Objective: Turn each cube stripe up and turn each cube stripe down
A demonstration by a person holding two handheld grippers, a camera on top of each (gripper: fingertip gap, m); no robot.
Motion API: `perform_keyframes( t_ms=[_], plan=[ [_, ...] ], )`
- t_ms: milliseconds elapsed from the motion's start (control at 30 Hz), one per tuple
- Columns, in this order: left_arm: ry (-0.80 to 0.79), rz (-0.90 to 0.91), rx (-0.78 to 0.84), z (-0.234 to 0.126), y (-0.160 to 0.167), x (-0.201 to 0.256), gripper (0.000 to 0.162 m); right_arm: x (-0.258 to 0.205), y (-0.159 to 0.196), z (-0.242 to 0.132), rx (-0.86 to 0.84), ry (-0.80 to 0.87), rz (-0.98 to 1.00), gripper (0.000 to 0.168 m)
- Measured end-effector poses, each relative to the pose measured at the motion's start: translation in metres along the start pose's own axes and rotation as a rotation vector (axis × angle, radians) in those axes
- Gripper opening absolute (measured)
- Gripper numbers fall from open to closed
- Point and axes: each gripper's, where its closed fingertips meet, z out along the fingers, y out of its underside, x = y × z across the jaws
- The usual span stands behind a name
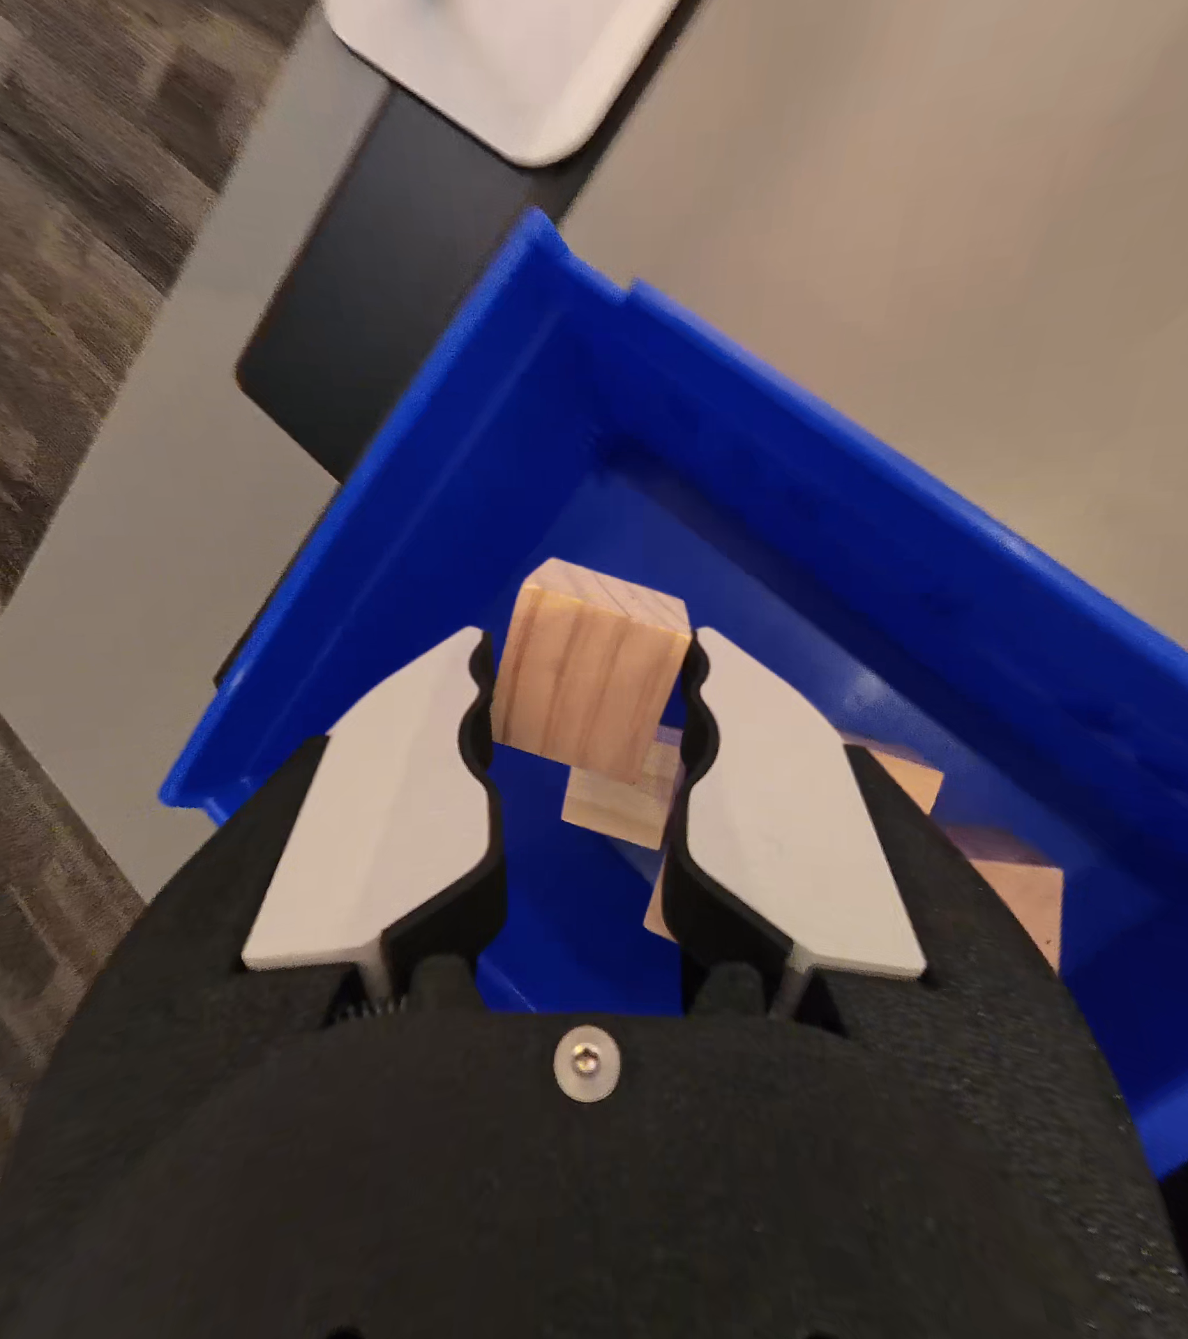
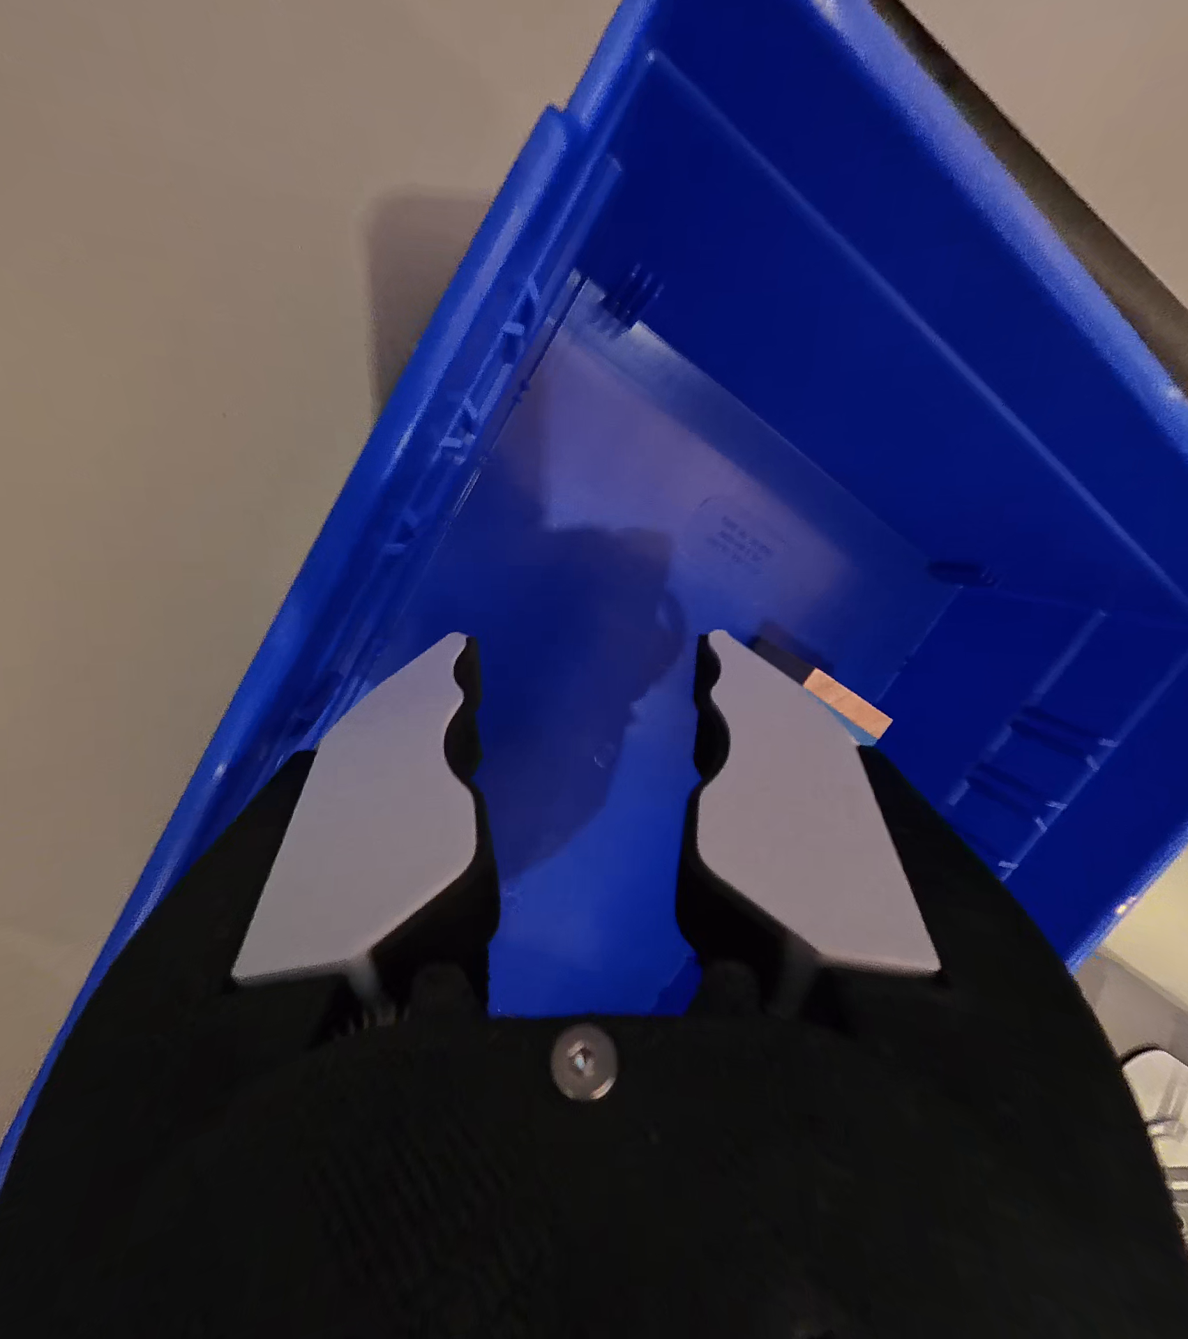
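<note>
My left gripper (image 1: 587, 652) is shut on a plain wooden cube (image 1: 587, 670) and holds it tilted above the inside of a blue bin (image 1: 866, 522). No stripe shows on its visible faces. Several other wooden cubes lie on the bin floor below: one (image 1: 620, 797) right under the held cube, others (image 1: 1011, 891) at the right, partly hidden by my fingers. My right gripper (image 2: 583, 645) is open and empty, low inside a blue bin (image 2: 902, 290). A small corner of a cube (image 2: 848, 703) with a dark stripe beside it peeks past my right finger.
The bins stand on a beige table (image 1: 939, 181). A black strip (image 1: 388, 290) and a white plate-like object (image 1: 504, 65) lie beyond the bin in the left wrist view, with carpet (image 1: 18, 362) past the table edge. A white object (image 2: 1185, 1130) shows at the lower right.
</note>
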Motion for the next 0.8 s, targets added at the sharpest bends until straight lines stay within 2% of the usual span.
perform_keyframes(
  t_ms=[33,200,367,400,467,533,600,667,800],
  plan=[
    [0.002,-0.031,0.047,-0.005,-0.005,-0.003,0.050,0.001,-0.002,-0.002,0.012,0.007,0.001,0.059],
    [0.072,-0.186,0.273,-0.035,-0.031,-0.009,0.050,0.004,-0.023,-0.022,0.140,0.079,-0.033,0.059],
    [0.251,-0.270,0.516,-0.073,-0.082,0.015,0.050,-0.017,-0.065,-0.074,0.429,0.164,-0.173,0.057],
    [0.311,-0.282,0.569,-0.081,-0.096,0.024,0.050,-0.031,-0.075,-0.086,0.507,0.170,-0.243,0.058],
    [0.461,-0.285,0.678,-0.098,-0.125,0.050,0.049,-0.076,-0.093,-0.109,0.686,0.116,-0.433,0.070],
    [0.669,-0.259,0.781,-0.118,-0.152,0.085,0.049,-0.128,-0.101,-0.132,0.876,0.057,-0.625,0.078],
    [0.826,-0.250,0.824,-0.127,-0.172,0.114,0.049,-0.170,-0.105,-0.155,1.061,0.078,-0.768,0.080],
    [0.930,-0.255,0.815,-0.126,-0.186,0.138,0.049,-0.201,-0.104,-0.175,1.212,0.129,-0.843,0.080],
    [1.150,-0.301,0.780,-0.124,-0.204,0.180,0.048,-0.238,-0.095,-0.211,1.472,0.182,-0.859,0.075]
  ],
)
